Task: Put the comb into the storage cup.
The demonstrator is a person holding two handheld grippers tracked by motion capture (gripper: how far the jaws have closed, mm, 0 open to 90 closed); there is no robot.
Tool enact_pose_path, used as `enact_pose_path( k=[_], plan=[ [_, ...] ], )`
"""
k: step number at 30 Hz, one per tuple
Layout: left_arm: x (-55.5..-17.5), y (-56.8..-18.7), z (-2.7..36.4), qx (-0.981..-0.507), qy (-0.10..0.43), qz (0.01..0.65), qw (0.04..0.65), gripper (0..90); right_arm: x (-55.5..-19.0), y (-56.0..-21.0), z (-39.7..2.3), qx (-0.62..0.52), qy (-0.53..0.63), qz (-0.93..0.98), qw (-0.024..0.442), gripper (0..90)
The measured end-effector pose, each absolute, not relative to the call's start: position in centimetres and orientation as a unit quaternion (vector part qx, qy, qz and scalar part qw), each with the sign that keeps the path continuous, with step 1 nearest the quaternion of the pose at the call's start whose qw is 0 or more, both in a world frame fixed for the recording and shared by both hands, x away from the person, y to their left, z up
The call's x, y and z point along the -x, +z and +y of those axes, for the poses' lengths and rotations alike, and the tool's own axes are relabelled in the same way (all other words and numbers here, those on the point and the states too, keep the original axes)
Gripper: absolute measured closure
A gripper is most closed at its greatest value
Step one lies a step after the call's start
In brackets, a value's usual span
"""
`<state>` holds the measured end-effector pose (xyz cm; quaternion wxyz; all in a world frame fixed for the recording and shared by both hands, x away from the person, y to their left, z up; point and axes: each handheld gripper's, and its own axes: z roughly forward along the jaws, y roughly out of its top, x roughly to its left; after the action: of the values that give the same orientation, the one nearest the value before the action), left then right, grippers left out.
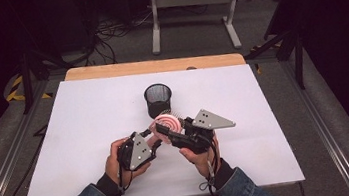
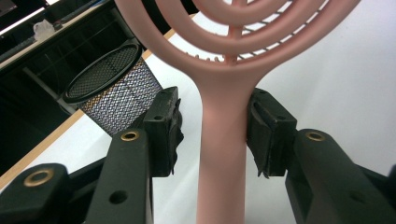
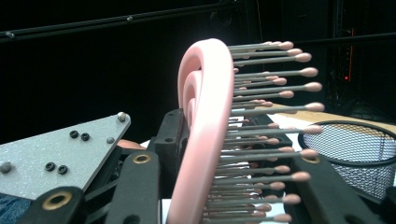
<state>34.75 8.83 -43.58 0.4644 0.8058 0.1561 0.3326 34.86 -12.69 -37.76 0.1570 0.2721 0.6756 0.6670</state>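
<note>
Jaws of the left gripper (image 2: 214, 133) stand slightly parted around the pink hairbrush (image 2: 223, 93) handle; the right gripper (image 3: 224, 154) clamps its head. Brush is lifted, near the mesh cup (image 1: 158, 99); dropping it in probably remains.

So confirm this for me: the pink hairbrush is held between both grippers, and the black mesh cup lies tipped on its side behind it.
Wrong on the cup. The high view shows the black mesh cup standing upright behind the pink hairbrush, open mouth up. The rest holds: the left gripper is at the handle, the right gripper at the head.
</note>
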Motion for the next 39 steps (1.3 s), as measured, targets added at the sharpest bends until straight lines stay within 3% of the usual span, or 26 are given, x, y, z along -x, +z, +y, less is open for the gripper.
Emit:
enact_pose_path(
  k=[29,39],
  plan=[
    [-35.8,-44.1,9.3,-0.834,0.301,0.143,0.439,42.6,-34.5,-36.3,-14.4,-0.251,0.669,0.672,0.194,61.0],
    [-35.8,-44.3,9.4,-0.840,0.279,0.124,0.448,32.6,-34.9,-35.8,-15.7,-0.257,0.668,0.664,0.215,61.1]
  ],
)
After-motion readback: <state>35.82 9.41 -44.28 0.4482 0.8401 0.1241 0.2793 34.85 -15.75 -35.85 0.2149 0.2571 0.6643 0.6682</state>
